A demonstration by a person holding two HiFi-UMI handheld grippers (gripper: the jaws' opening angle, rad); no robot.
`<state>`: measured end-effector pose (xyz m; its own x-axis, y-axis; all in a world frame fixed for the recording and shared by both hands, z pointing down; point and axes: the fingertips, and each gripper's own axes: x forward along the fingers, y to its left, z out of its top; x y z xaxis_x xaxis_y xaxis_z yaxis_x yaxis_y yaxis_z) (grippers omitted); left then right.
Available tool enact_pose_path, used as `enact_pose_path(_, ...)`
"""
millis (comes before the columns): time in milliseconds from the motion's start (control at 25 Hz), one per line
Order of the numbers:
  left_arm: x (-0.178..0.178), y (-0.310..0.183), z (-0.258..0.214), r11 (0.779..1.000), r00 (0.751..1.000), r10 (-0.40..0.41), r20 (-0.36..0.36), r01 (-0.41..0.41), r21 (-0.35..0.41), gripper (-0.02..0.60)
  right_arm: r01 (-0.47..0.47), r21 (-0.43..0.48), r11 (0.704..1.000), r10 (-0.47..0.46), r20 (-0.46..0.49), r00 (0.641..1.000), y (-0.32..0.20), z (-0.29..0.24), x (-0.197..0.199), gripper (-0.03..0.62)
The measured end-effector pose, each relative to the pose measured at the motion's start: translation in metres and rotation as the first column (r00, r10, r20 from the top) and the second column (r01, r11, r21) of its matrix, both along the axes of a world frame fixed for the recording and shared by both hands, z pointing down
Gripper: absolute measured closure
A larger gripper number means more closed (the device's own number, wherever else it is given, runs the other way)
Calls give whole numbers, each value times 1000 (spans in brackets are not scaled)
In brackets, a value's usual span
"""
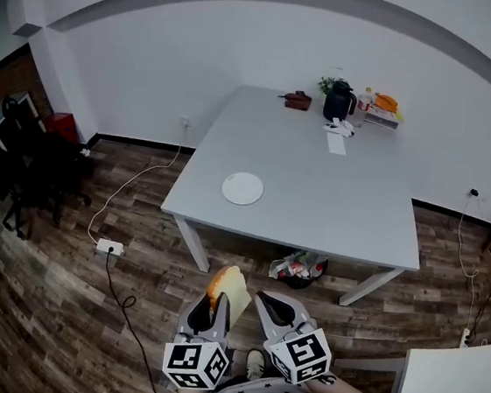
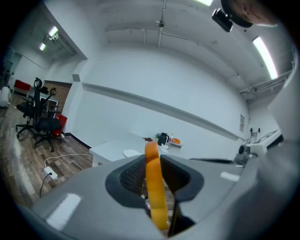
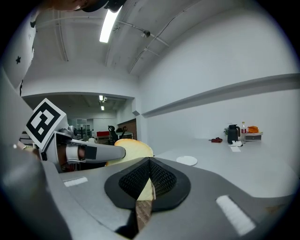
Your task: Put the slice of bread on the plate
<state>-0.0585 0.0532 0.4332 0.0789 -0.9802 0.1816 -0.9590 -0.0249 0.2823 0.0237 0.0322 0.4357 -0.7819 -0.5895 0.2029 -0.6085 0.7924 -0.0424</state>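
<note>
A slice of bread point(image 1: 228, 286) with an orange-brown crust stands on edge between the jaws of my left gripper point(image 1: 214, 305), which is shut on it, out over the wooden floor in front of the table. In the left gripper view the bread point(image 2: 155, 190) fills the gap between the pads. My right gripper point(image 1: 269, 306) hangs beside it, shut with nothing in it; in the right gripper view its tips point(image 3: 150, 162) meet, and the bread point(image 3: 134, 149) shows to the left. The round white plate point(image 1: 243, 187) lies near the front left corner of the grey table point(image 1: 333, 201), some way ahead.
At the table's far end stand a black kettle point(image 1: 339, 101), a dark red object point(image 1: 297, 100), papers point(image 1: 336, 140) and orange items point(image 1: 385, 102). A rubbish bag point(image 1: 300, 268) lies under the table. A power strip point(image 1: 109, 246) with its cable and office chairs point(image 1: 20, 166) are at the left.
</note>
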Motion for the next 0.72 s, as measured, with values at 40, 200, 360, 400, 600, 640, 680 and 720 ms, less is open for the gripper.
enact_pose_path(40,0,-8,0,1000,1000,-2,0,2,1,485,4,4,1000,-4,1,1000,-9,0,0,595)
enact_pose_path(200,1,-37,1,1000,1000,-9,1,9,3,485,14,7,1000,-14,7,1000,-39,0,-1,595)
enact_pose_path(360,-1,-58,1,1000,1000,-15,0,15,0,485,16,-1,1000,-16,8,1000,-60,2,-2,595)
enact_pose_path(400,-1,-63,2,1000,1000,-17,0,17,-3,485,16,-5,1000,-16,8,1000,-65,3,-3,595)
enact_pose_path(600,-4,-84,9,1000,1000,-16,-2,15,-25,485,11,-28,1000,-11,1,1000,-84,10,-3,595)
enact_pose_path(640,-5,-89,9,1000,1000,-15,-4,15,-27,485,9,-32,999,-9,-1,1000,-88,12,-4,595)
enact_pose_path(680,-7,-94,10,1000,1000,-14,-6,14,-28,485,7,-35,999,-7,-3,1000,-93,13,-5,595)
enact_pose_path(720,-9,-99,10,1000,1000,-12,-7,12,-28,485,4,-37,999,-5,-4,1000,-98,13,-6,595)
